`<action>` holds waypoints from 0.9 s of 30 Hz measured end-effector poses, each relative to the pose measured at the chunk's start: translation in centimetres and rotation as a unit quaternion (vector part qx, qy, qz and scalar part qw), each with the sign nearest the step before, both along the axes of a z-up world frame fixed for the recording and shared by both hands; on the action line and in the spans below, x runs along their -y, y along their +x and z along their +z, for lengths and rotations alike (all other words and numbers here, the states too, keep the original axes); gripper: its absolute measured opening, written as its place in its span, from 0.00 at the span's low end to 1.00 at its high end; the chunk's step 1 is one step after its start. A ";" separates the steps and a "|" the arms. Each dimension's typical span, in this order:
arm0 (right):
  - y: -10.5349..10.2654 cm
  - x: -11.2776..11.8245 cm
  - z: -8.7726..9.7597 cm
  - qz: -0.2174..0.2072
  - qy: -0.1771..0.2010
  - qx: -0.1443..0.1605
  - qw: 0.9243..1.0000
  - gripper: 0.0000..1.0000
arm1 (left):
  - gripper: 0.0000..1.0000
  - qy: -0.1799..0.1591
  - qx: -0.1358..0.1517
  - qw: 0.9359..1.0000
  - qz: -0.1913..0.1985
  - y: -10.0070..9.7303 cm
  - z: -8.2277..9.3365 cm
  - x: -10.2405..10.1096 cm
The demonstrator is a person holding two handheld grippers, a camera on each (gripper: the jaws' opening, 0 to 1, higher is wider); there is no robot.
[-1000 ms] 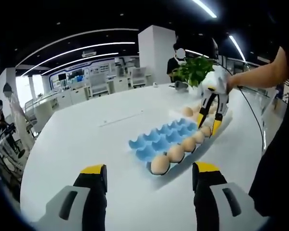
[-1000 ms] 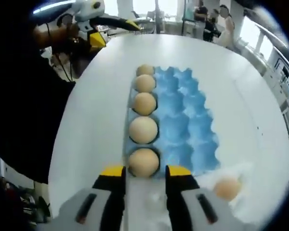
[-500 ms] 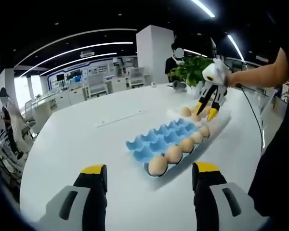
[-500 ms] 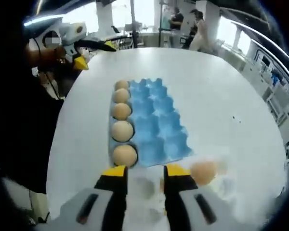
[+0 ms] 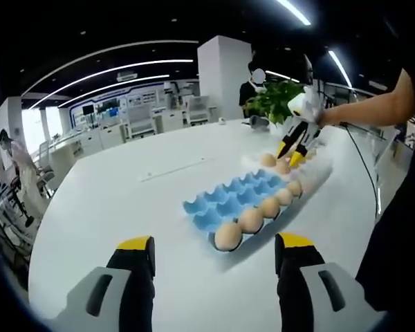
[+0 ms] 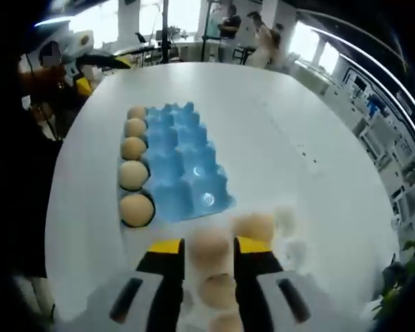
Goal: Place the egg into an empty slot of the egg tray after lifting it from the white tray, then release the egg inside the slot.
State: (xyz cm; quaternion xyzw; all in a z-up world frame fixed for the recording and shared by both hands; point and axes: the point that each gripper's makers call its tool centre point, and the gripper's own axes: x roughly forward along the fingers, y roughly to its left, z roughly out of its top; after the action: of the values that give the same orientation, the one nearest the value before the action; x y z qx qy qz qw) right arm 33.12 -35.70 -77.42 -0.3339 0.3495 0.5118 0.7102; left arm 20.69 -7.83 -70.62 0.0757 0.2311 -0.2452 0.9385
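**Right gripper poised over the eggs on the white tray**

While the right gripper (image 6: 200,250) hangs over the white tray (image 6: 290,250), its two yellow-tipped jaws stand apart with one egg (image 6: 209,243) lying in the gap between them; the blur makes it impossible to tell whether the pads touch the shell. A second egg (image 6: 255,226) sits just beside the right-hand jaw tip, and two more eggs (image 6: 218,289) lie lower between the jaws, nearer the camera. Beyond the tips is the blue egg tray (image 6: 185,169), with a row of five eggs (image 6: 133,174) filling its left column and the remaining slots bare. It rests on a white table (image 6: 263,131).

From the left gripper view, the left gripper (image 5: 213,249) has its jaws spread wide with nothing between them, held above the table (image 5: 117,200) well short of the egg tray (image 5: 228,200). The right gripper (image 5: 294,149) shows at the far end, tips pointing down at the white tray (image 5: 317,171), held by a person's hand (image 5: 332,114). A green plant (image 5: 277,98) stands behind it.
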 end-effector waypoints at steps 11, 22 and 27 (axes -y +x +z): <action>-0.1 0.0 -1.7 0.008 -0.036 -0.032 0.999 0.26 | 0.71 -0.002 -0.002 1.000 0.000 0.0 0.0 0.0; -0.2 -0.2 -2.8 0.054 -0.136 -0.099 0.984 0.28 | 0.70 -0.006 -0.003 1.000 -0.004 0.4 -0.2 0.5; -0.1 0.0 -2.7 0.030 -0.121 -0.109 0.986 0.26 | 0.70 -0.010 0.000 1.000 -0.008 0.9 -0.2 0.9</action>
State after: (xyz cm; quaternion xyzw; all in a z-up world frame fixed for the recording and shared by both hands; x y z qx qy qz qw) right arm 33.06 -35.69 -80.17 -0.3700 0.4738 0.5202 0.6066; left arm 21.56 -8.78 -70.84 0.0680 0.2280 -0.2552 0.9372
